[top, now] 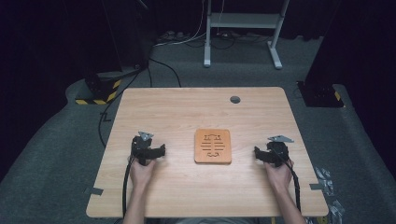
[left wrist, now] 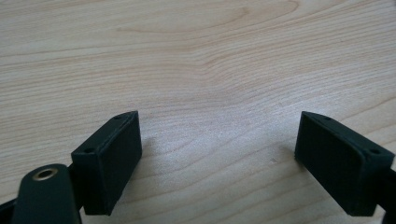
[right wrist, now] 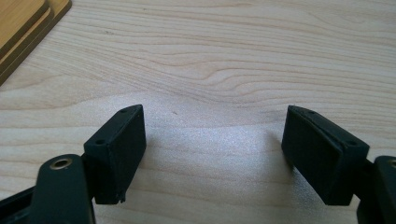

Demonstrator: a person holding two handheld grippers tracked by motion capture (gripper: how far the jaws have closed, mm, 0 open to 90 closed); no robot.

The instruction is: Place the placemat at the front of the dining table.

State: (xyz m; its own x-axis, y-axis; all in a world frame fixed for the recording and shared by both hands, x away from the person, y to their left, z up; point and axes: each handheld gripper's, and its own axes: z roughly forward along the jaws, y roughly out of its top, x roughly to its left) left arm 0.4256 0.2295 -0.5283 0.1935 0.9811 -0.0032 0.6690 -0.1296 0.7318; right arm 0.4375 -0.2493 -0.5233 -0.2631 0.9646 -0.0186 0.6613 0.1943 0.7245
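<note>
**Risk assessment: approach to the wooden board**

The wooden board (top: pixel 213 146) lies flat at the centre of the high view, on the bench (top: pixel 187 112), with a dark pattern cut or printed on its top face. Its corner also appears at the upper left of the right gripper view (right wrist: pixel 25 25), where it looks layered, as if two plates were stacked.

The left hand-held gripper (top: pixel 161 150) rests at centre left of the frame, well apart from the board. Its jaws stand wide with nothing between them; bare wood shows in the gap. The right hand-held gripper (top: pixel 258 154) sits at centre right, near the board's edge, jaws likewise spread and empty.

Probable faults:

- The board is thin and flat. Jaws brought down onto its edge may skid off or push it across the smooth bench.
- If the layers are separate, gripping one edge may lift the upper plate alone.
- One-sided contact from the nearer right gripper would rotate the board.
- The trailing cables (top: pixel 125 186) may snag during the reach.
</note>
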